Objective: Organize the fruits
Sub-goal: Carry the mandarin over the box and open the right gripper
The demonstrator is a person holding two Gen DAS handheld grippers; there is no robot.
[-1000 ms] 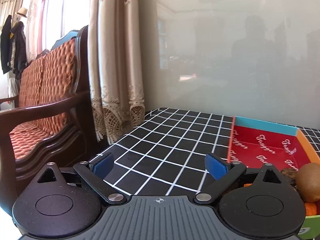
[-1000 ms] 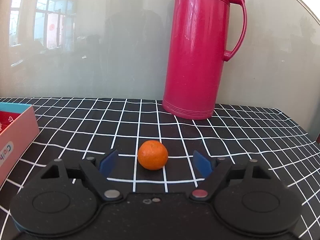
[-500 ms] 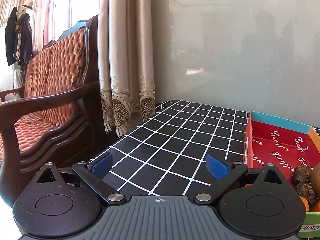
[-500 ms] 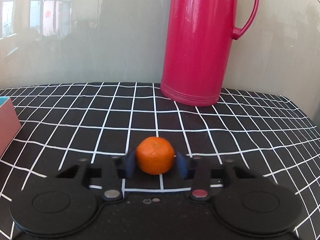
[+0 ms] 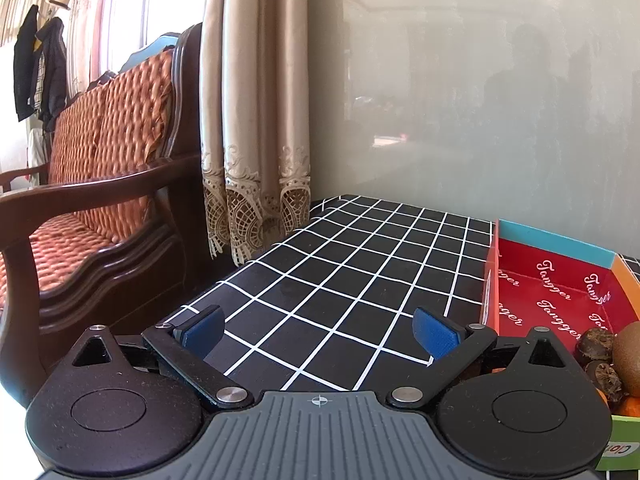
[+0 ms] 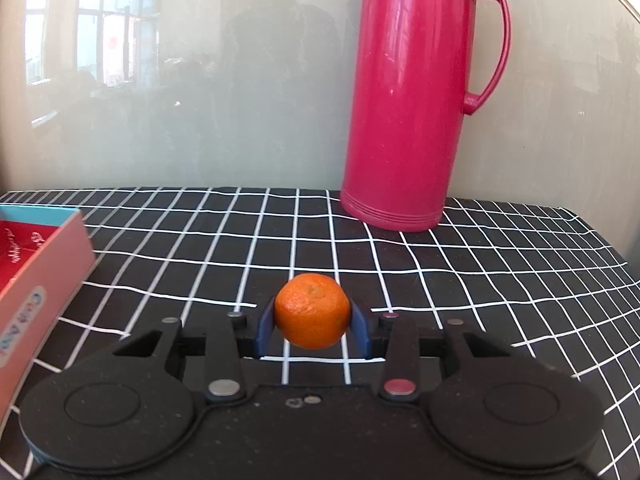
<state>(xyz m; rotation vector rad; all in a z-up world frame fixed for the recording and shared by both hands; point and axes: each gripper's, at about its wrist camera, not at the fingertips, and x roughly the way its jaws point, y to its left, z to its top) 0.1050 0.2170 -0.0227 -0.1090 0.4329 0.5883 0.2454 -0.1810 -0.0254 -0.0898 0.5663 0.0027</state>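
Note:
My right gripper (image 6: 312,326) is shut on a small orange tangerine (image 6: 312,310) and holds it just above the black checked tablecloth (image 6: 480,264). The red-lined cardboard box (image 6: 44,264) stands at the left edge of the right wrist view. In the left wrist view the same box (image 5: 552,280) is at the right; it holds a kiwi (image 5: 628,350), dark brown round fruits (image 5: 594,344) and an orange fruit (image 5: 628,406) in its near end. My left gripper (image 5: 320,326) is open and empty over the cloth, left of the box.
A tall pink thermos jug (image 6: 416,96) stands at the back right against the wall. A wooden sofa with orange cushions (image 5: 92,184) and a beige curtain (image 5: 256,120) lie beyond the table's left edge (image 5: 240,268).
My right gripper closed its fingers on the tangerine and lifted it slightly. The left gripper stayed open and shifted its view a little to the left of the box.

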